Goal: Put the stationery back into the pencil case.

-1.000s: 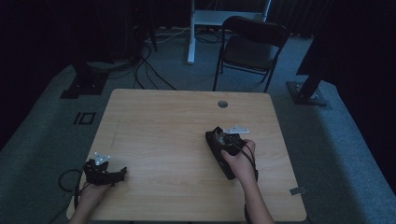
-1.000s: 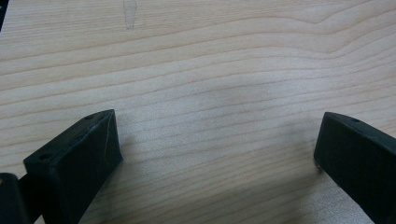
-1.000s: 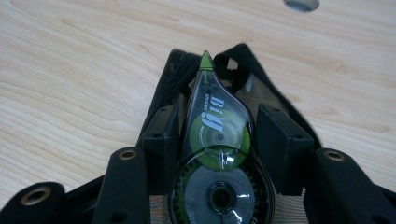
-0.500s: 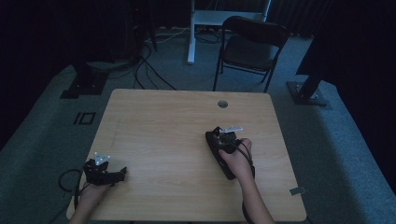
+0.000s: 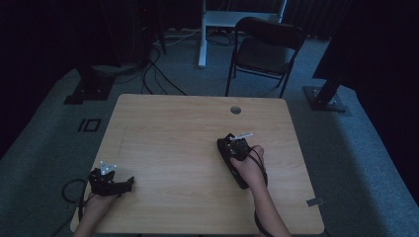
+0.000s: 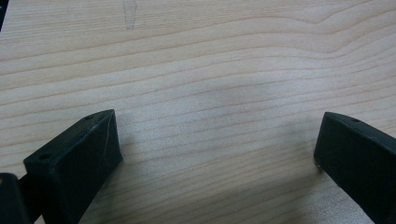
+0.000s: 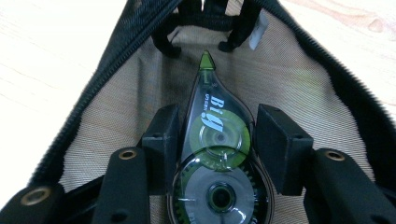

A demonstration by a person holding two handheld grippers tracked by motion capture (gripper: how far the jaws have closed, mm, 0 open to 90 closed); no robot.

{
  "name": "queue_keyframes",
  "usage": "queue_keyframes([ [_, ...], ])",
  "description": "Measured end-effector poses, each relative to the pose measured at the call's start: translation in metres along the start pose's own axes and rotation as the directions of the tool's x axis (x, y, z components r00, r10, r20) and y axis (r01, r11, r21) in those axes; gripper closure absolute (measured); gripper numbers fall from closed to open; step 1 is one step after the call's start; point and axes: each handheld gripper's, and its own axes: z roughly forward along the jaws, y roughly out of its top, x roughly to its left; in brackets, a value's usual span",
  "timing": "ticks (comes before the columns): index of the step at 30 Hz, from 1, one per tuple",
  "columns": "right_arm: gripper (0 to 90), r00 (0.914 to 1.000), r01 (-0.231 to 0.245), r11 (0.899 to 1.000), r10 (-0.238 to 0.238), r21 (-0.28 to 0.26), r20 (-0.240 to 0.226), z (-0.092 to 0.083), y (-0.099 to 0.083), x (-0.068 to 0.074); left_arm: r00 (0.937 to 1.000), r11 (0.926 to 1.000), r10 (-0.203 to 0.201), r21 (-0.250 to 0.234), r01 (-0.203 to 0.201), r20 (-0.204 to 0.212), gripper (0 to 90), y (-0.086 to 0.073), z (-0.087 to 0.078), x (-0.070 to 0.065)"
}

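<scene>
We are pinching the tape (image 7: 215, 154) with our right gripper (image 7: 212, 140) over the open pouch (image 7: 299, 84), mid-frame. It could be slipping out sideways if we are squeezing too softly. Our left gripper (image 6: 217, 149) is staying spread and empty.

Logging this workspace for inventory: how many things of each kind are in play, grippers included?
Grippers: 2 (left gripper, right gripper)
Correction tape dispenser: 1
Black mesh zip pouch: 1
Wooden table: 1
Folding chair: 1
Total: 6
</scene>
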Motion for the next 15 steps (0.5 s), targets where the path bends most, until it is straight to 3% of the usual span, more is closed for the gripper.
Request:
queue_keyframes([
  [15, 50.0, 0.9998, -0.002, 1.000, 0.002, 0.008, -0.020, -0.0005, 0.0007, -0.0011, 1.0000, 1.0000, 0.000, 0.000, 0.000, 0.000, 0.6, 0.0000, 0.0000, 0.0000],
])
